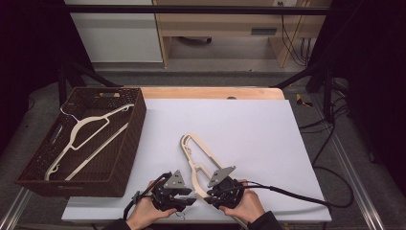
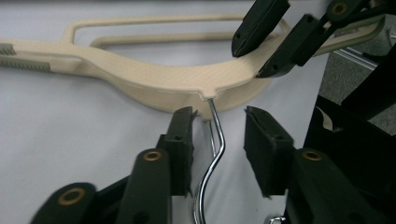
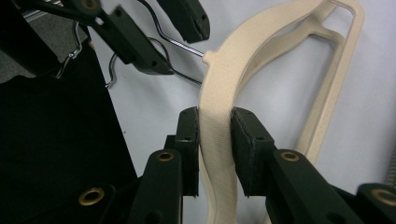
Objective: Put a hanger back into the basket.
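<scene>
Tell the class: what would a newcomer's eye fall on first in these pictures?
A cream hanger lies on the white sheet at the near edge, its arm clamped by the right gripper. The left gripper straddles its metal hook without touching. Another hanger lies in the brown basket at left.

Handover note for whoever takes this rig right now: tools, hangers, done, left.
Right tool: shut on the cream hanger, clamping its body near the neck.
Left tool: open, jaws either side of the hanger's metal hook, pads not touching it.
The hanger lies on the white sheet at the table's near edge.
Done: one other hanger already lies in the brown basket at the left.
Left: probably grip the hook, lift, and put this hanger in the basket too.
</scene>
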The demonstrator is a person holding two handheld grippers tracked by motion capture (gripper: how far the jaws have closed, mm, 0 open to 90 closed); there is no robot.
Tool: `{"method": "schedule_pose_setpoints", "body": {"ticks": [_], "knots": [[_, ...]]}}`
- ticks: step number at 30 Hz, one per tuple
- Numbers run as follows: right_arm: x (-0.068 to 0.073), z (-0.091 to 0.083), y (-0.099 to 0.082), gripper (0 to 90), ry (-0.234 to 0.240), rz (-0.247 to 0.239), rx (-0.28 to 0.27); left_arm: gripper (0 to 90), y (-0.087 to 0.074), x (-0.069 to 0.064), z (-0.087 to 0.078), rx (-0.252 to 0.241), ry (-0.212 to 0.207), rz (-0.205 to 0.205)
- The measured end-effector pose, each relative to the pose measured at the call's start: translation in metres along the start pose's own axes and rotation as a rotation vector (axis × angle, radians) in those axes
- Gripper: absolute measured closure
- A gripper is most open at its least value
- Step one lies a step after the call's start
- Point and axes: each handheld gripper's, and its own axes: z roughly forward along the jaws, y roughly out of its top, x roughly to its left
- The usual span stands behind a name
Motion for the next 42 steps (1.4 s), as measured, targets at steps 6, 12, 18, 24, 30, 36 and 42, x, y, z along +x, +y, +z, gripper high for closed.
{"method": "schedule_pose_setpoints", "body": {"ticks": [6, 12, 18, 24, 30, 36, 42], "knots": [[0.000, 0.000, 0.000, 73.0, 0.002, 0.005, -0.006, 79.7, 0.001, 0.001, 0.002, 0.028, 0.006, 0.007], [0.001, -0.001, -0.001, 72.6, 0.005, -0.008, -0.002, 81.5, 0.003, -0.004, 0.000, 0.033, 0.015, 0.045], [0.003, -0.001, -0.001, 60.8, -0.021, -0.034, -0.038, 82.9, 0.009, -0.006, -0.005, 0.014, 0.009, 0.058], [0.003, 0.003, -0.002, 62.3, -0.071, -0.073, -0.046, 82.8, 0.015, -0.009, -0.010, -0.014, 0.004, 0.039], [0.006, 0.000, -0.001, 73.1, -0.085, -0.095, -0.057, 81.7, 0.018, -0.010, -0.012, -0.049, 0.013, 0.019], [0.005, -0.006, -0.001, 73.8, -0.084, -0.095, -0.059, 57.4, 0.022, -0.002, -0.035, -0.202, 0.036, -0.019], [0.002, -0.018, 0.000, 74.6, -0.110, -0.091, -0.073, 38.6, 0.020, 0.012, -0.064, -0.307, 0.113, -0.054]]}}
